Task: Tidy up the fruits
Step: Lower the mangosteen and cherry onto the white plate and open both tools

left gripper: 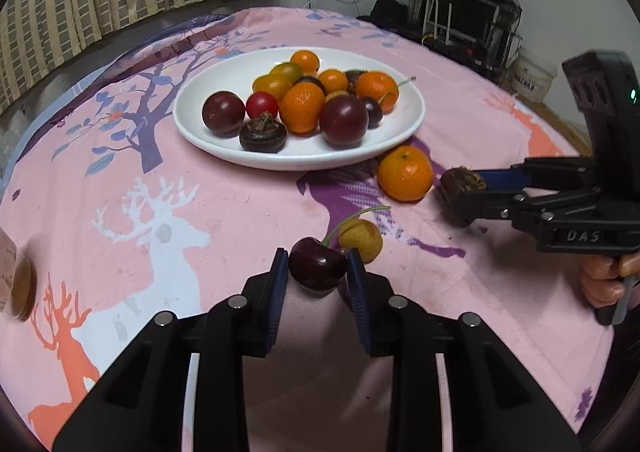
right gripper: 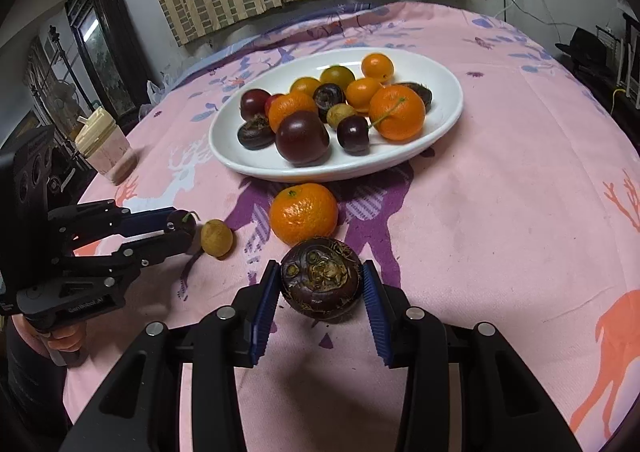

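A white plate (left gripper: 200,92) holds several fruits: mandarins, plums, cherries, small tomatoes and water chestnuts. My left gripper (left gripper: 318,266) is shut on a dark cherry (left gripper: 318,263) with a green stem, low over the cloth. A yellow-brown longan (left gripper: 360,240) lies just beyond it. A loose mandarin (left gripper: 405,173) sits by the plate's near rim. My right gripper (right gripper: 320,284) is shut on a dark water chestnut (right gripper: 322,282), just short of the mandarin (right gripper: 303,213). The plate (right gripper: 448,112) lies beyond.
The table is covered by a pink cloth with deer and tree prints (left gripper: 160,236). A lidded plastic cup (right gripper: 105,146) stands at the table's left edge. A round brown object (left gripper: 22,288) lies at the left. Curtains and cluttered shelves lie behind.
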